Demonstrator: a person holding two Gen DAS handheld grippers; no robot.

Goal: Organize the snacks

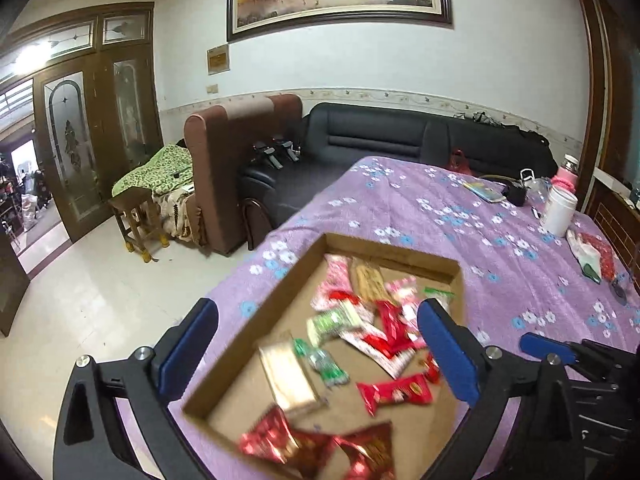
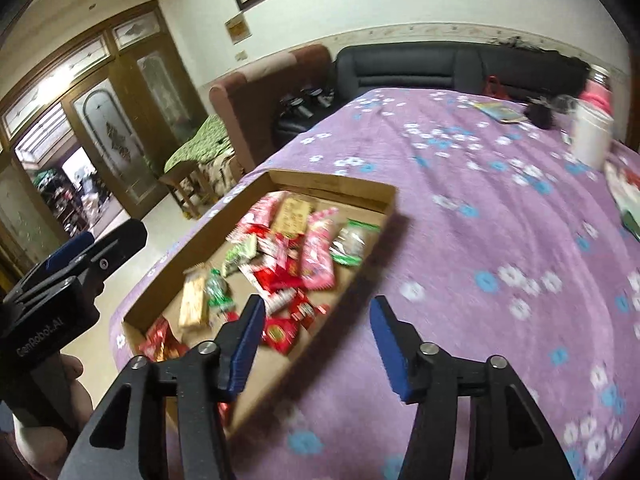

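Note:
A shallow cardboard box [image 1: 400,254] lies on the purple flowered tablecloth [image 1: 460,240] near the table's left edge. Inside are several wrapped snacks: a red pack [image 1: 394,392], a green-and-white pack [image 1: 332,320], a beige bar [image 1: 286,376] and a pink pack [image 1: 338,276]. My left gripper [image 1: 318,306] hangs open above the box with nothing between its blue pads. My right gripper [image 2: 318,302] is open and empty over the near right wall of the box [image 2: 332,184]. The pink pack [image 2: 318,256] and beige bar [image 2: 194,300] show there too. The left gripper [image 2: 100,248] appears at that view's left.
A white jar [image 1: 560,210], a pink bottle [image 1: 568,172] and a booklet [image 1: 484,192] stand at the table's far right. Beyond the table are a black sofa [image 1: 380,136], a brown armchair [image 1: 224,168] and a wooden stool [image 1: 136,216]. Floor lies left of the table edge.

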